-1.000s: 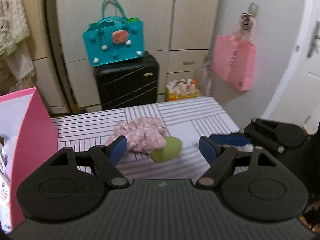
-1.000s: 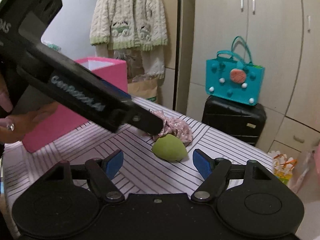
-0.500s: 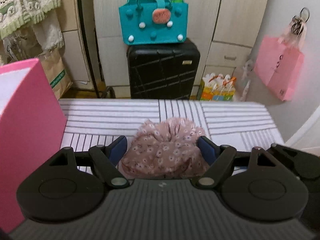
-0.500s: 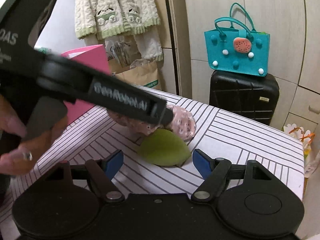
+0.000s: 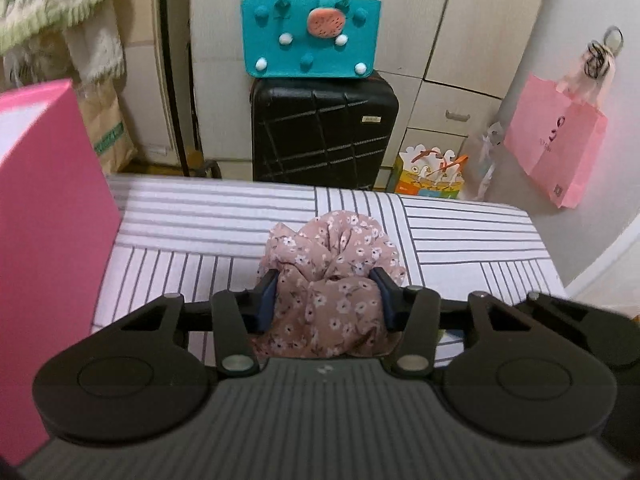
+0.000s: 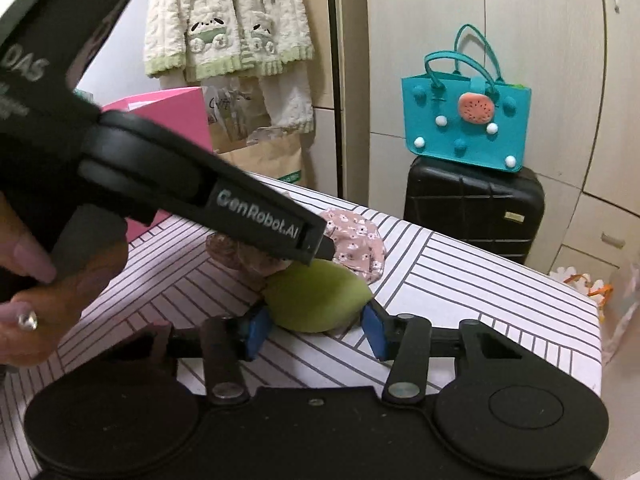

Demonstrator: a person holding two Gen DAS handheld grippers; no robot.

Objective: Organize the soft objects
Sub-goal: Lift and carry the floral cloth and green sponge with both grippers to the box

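A pink floral cloth scrunchie [image 5: 332,280] lies on the striped table [image 5: 460,236]. My left gripper [image 5: 326,300] has closed on it, both blue pads pressing its sides. The scrunchie also shows in the right wrist view [image 6: 360,240], partly hidden behind the left gripper's body [image 6: 256,216]. A green soft egg-shaped sponge [image 6: 316,300] lies beside it. My right gripper [image 6: 314,328] has closed around the sponge, with the pads at its two sides. A pink box [image 5: 44,216] stands at the table's left.
Beyond the table's far edge stand a black suitcase [image 5: 324,128] with a teal felt bag [image 5: 312,36] on top, cupboards, and a pink paper bag [image 5: 556,148] hanging at the right. A knit sweater [image 6: 228,24] hangs at the back left.
Both grippers have narrowed from wide open. The left one has closed on the floral scrunchie. The right one has moved forward and closed around the green sponge.
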